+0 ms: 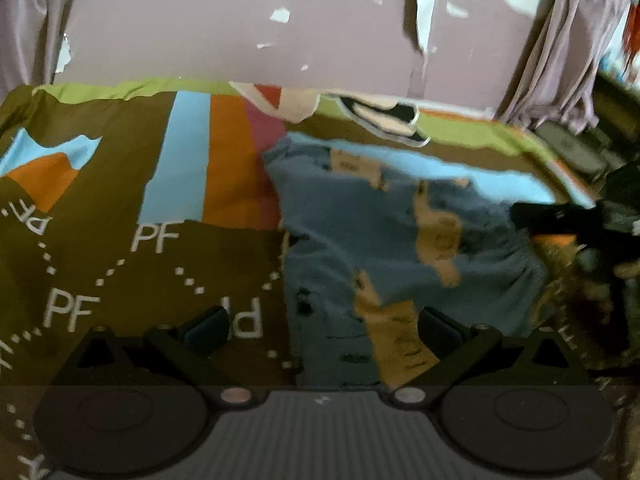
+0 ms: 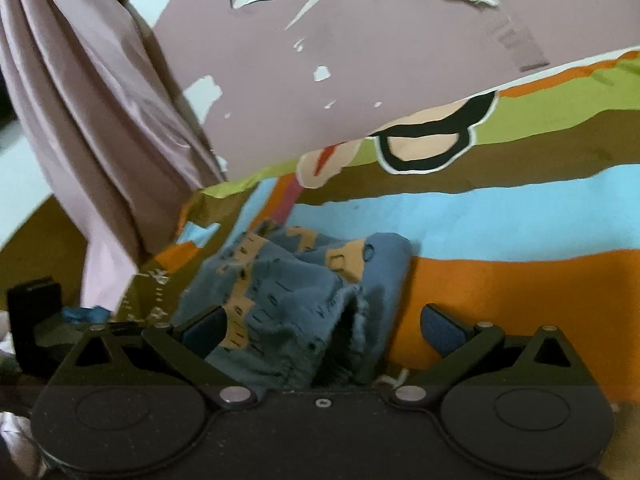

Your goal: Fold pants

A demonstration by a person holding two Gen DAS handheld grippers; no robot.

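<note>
**Crumpled pants on patterned bed, both grippers spread**

Pants (image 1: 400, 240): soft blue knit-looking fabric with tan patches and short dark dash marks, bunched and wrinkled, not flat. In the left wrist view they fill the centre and lower right of the frame, blurred. In the right wrist view the pants (image 2: 288, 300) sit lower centre as a lumpy heap, a frayed-looking edge and a dark fold opening toward the camera.

Left hand-held gripper (image 1: 320, 326): black linkage arms, blue pads, fingers spread wide, nothing pinched; the pants lie under and ahead of the gap. Right hand-held gripper (image 2: 322, 326): same build, fingers spread wide, pants heap between them; contact with the pads cannot be told.

Bed sheet (image 1: 120, 200): smooth printed cloth, olive-brown ground, flat blocks of light blue, orange, pink and lime green, white "PF" letters with dotted lines. A cartoon print with a black outline sits upper centre.

Wall (image 1: 240, 20) at top of frame: mauve paint, flaking, pale patches showing through. Curtain (image 2: 80, 120), mauve, satiny, hanging in folds, left of the right wrist view. Dark clutter at the right edge of the left wrist view, too blurred to name.
</note>
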